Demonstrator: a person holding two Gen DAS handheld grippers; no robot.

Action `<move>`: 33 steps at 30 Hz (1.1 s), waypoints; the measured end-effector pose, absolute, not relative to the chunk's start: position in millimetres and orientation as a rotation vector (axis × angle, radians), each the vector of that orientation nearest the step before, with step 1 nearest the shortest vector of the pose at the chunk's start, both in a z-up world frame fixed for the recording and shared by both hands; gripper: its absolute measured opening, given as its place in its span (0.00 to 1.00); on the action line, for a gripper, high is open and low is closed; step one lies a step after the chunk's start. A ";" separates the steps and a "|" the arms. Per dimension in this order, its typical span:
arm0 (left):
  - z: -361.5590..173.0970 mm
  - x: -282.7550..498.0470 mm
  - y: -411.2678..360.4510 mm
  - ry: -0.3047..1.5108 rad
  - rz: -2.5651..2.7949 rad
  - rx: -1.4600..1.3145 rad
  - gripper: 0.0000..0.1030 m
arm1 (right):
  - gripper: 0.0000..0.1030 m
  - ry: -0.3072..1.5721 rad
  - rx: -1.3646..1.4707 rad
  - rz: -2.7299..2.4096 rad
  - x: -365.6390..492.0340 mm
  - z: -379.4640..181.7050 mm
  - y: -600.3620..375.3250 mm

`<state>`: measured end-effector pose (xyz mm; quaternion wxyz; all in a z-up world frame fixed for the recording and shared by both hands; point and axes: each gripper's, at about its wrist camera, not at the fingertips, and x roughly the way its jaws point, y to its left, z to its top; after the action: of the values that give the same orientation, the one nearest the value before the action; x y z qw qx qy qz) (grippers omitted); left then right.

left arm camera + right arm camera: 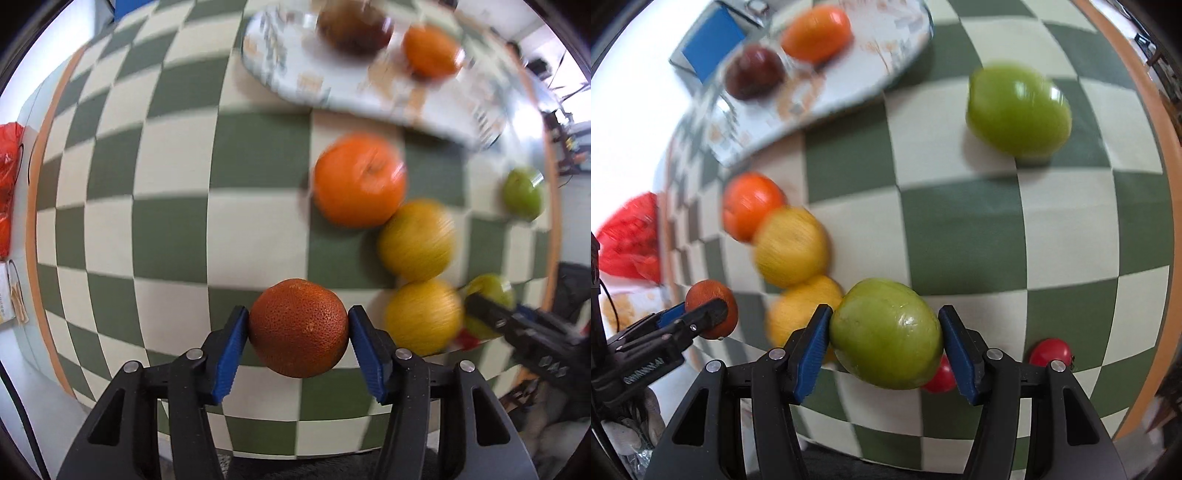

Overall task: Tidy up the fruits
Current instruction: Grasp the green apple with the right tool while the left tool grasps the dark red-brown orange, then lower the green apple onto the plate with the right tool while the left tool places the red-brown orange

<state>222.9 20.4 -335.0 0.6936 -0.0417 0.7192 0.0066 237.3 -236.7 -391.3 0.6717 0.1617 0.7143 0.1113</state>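
Note:
My left gripper point(298, 328) is shut on a dark orange point(298, 328), held above the checked tablecloth. My right gripper point(885, 334) is shut on a green fruit point(885, 334); it shows at the right edge of the left wrist view too point(491, 310). On the cloth lie a bright orange point(360, 180), two yellow fruits point(417, 240) point(423, 315) in a row, and a second green fruit point(1018, 110). Two small red fruits point(1051, 352) point(940, 376) sit near my right fingers. A patterned plate point(295, 79) at the back holds a dark red fruit point(354, 29) and an orange point(430, 50).
The green and cream checked tablecloth point(166, 221) covers a table with an orange rim point(1160, 155). A red plastic bag point(9, 177) lies off the table's left side. A blue box point(713, 44) stands behind the plate.

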 end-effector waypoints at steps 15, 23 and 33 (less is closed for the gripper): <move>-293.5 398.1 44.7 1.514 0.026 -0.082 0.52 | 0.60 1.484 0.306 0.242 393.7 -367.5 -181.4; -337.1 419.2 49.4 1.615 0.047 -0.099 0.52 | 0.60 1.541 0.277 0.243 420.7 -396.5 -159.4; -352.4 415.8 51.0 1.648 0.030 -0.128 0.58 | 0.75 1.540 0.339 0.254 422.0 -394.1 -160.9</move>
<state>415.8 51.0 -352.4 0.6774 -0.0568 0.7333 0.0132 422.0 -160.9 -394.1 0.6977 0.1519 0.6907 0.1139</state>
